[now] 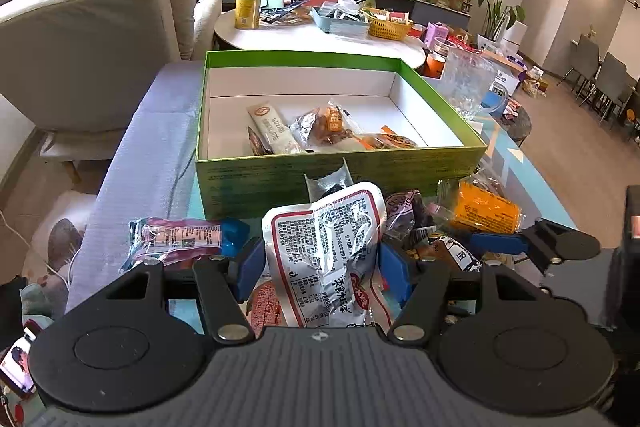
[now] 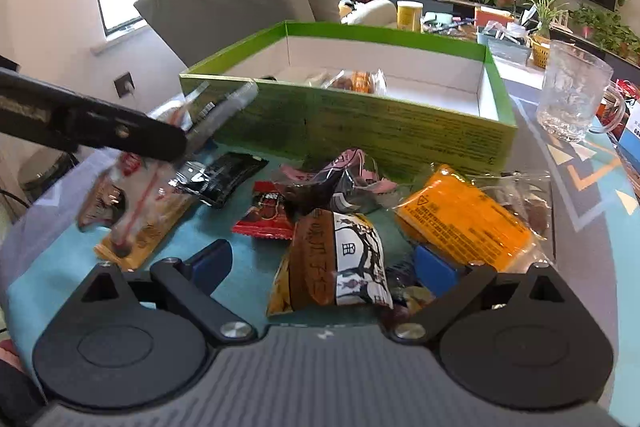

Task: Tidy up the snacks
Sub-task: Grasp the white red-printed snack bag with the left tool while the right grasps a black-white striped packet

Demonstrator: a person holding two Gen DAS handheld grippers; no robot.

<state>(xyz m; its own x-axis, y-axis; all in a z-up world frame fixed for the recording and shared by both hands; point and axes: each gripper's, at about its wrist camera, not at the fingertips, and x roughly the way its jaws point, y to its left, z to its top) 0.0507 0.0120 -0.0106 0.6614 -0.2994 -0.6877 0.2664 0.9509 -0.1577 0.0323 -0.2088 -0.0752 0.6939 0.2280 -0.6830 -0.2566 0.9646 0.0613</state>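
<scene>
My left gripper (image 1: pixel 322 271) is shut on a white snack packet (image 1: pixel 324 247) with a red border, its blue pads pressing both sides. The right wrist view shows that packet (image 2: pixel 136 187) blurred and hanging above the table under one black finger (image 2: pixel 120 133). My right gripper (image 2: pixel 324 263) stands open around a brown-and-white packet (image 2: pixel 340 263) lying on the teal mat, with a gap beside its left pad. An orange packet (image 2: pixel 464 223) lies by the right pad. The open green box (image 1: pixel 320 179) behind holds several packets, among them a beige stick pack (image 1: pixel 272 131).
Loose snacks lie before the box: a purple packet (image 1: pixel 180 239), a red one (image 2: pixel 266 215), a black one (image 2: pixel 224 179). A glass mug (image 2: pixel 572 95) stands right of the box. A cluttered round white table (image 1: pixel 320 41) and a beige sofa (image 1: pixel 80 27) are behind.
</scene>
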